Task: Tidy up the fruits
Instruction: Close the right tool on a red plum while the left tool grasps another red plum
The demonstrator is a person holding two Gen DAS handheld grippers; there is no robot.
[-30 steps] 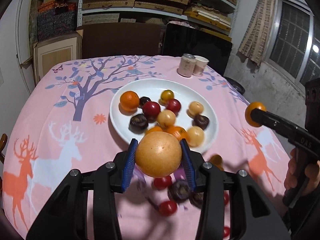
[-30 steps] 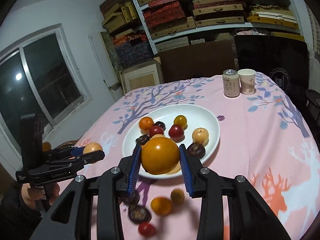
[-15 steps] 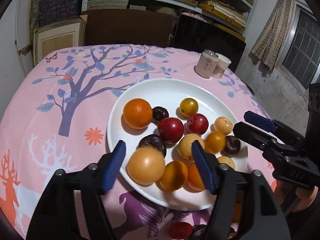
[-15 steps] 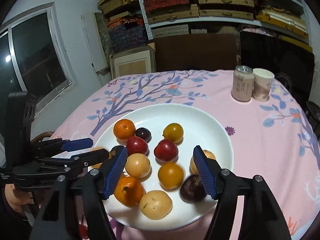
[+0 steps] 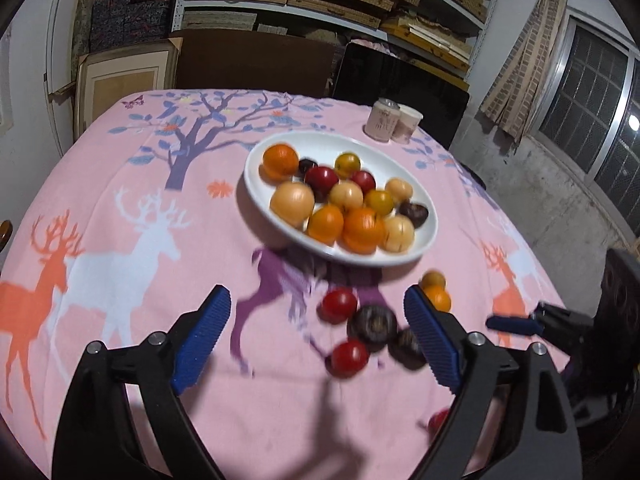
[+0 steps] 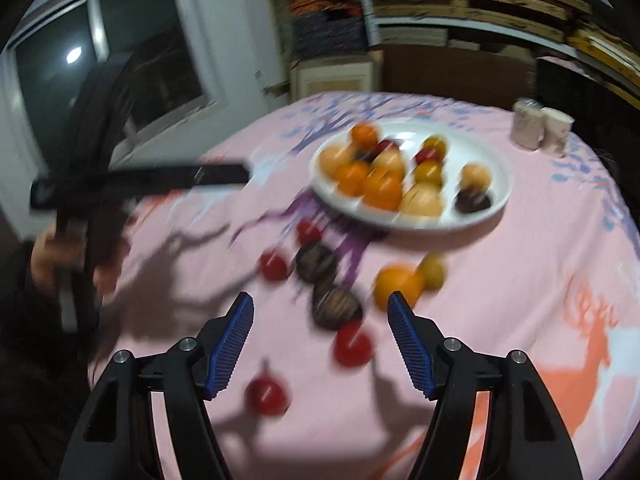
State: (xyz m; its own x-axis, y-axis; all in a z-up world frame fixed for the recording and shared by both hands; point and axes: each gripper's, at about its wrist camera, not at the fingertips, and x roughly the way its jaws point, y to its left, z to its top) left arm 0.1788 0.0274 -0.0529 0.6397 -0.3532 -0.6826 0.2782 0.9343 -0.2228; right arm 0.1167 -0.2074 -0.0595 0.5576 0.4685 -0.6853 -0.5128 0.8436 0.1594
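Observation:
A white plate [image 5: 256, 200] holds several oranges, yellow, red and dark fruits; it also shows in the right wrist view [image 6: 500, 196]. Loose fruits lie on the pink cloth in front of it: red ones [image 5: 339, 305], dark ones [image 5: 372, 323] and a small orange [image 5: 438, 298]. My left gripper [image 5: 316, 336] is open and empty, above the cloth near the loose fruits. My right gripper [image 6: 320, 340] is open and empty, over a dark fruit [image 6: 336, 308] and a red one [image 6: 354, 346], with an orange [image 6: 396, 284] just beyond its right finger. The right view is blurred.
A can [image 5: 382, 124] and a paper cup [image 5: 408, 123] stand behind the plate. The round table carries a pink cloth [image 5: 120, 208] with deer and a tree. Shelves, boards and a dark panel stand behind. Windows are at the sides.
Both grippers let go of their fruits onto the plate, then drew back toward the near side of the table. Both are open and empty over the loose fruits.

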